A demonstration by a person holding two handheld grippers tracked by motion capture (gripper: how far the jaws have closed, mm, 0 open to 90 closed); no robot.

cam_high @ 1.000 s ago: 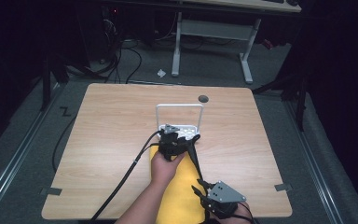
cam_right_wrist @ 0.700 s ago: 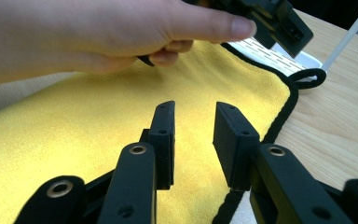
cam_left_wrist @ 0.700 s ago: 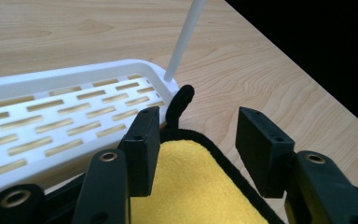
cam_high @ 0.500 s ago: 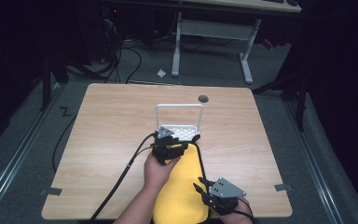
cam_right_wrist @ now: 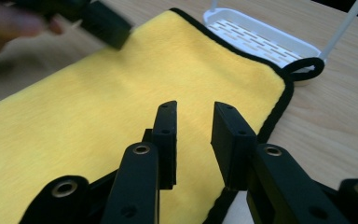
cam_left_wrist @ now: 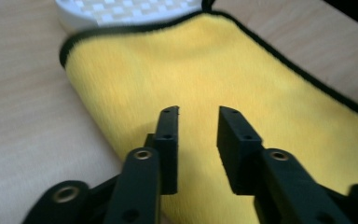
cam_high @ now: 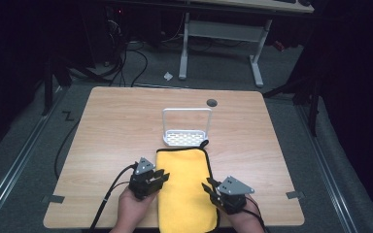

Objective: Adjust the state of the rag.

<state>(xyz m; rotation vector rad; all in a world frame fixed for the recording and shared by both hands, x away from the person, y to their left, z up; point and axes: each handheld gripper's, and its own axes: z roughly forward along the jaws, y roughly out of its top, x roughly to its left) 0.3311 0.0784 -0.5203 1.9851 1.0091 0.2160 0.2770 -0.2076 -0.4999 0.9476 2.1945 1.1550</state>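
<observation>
Right now my left gripper (cam_high: 163, 175) sits at the left edge of the yellow towel (cam_high: 184, 184), near the front of the wooden table (cam_high: 116, 131). Its jaws stand apart with nothing between them; in the left gripper view (cam_left_wrist: 196, 121) they point over the towel's (cam_left_wrist: 205, 79) nap, close above it, and I cannot tell whether they touch the cloth. My right gripper (cam_high: 209, 189) is at the towel's right edge, level with the left one, and its jaws are likewise parted and empty. In the right gripper view (cam_right_wrist: 193, 119) they hover above the cloth (cam_right_wrist: 135, 84) near its black-bound edge, which runs under the right jaw.

Laid flat, the towel stretches from the table's front edge back toward the middle, long side away from me, with a black trim all round and a small black hanging loop (cam_right_wrist: 304, 68) at the far right corner. That far end touches or slightly overlaps the base of a white slotted rack (cam_high: 186, 138) with a tall wire handle (cam_high: 186, 110). Beyond the rack, a dark round grommet (cam_high: 211, 102) is set in the tabletop. My hands (cam_high: 133, 208) come in from the bottom edge, and a black cable (cam_high: 108, 204) trails off from the left gripper.
</observation>
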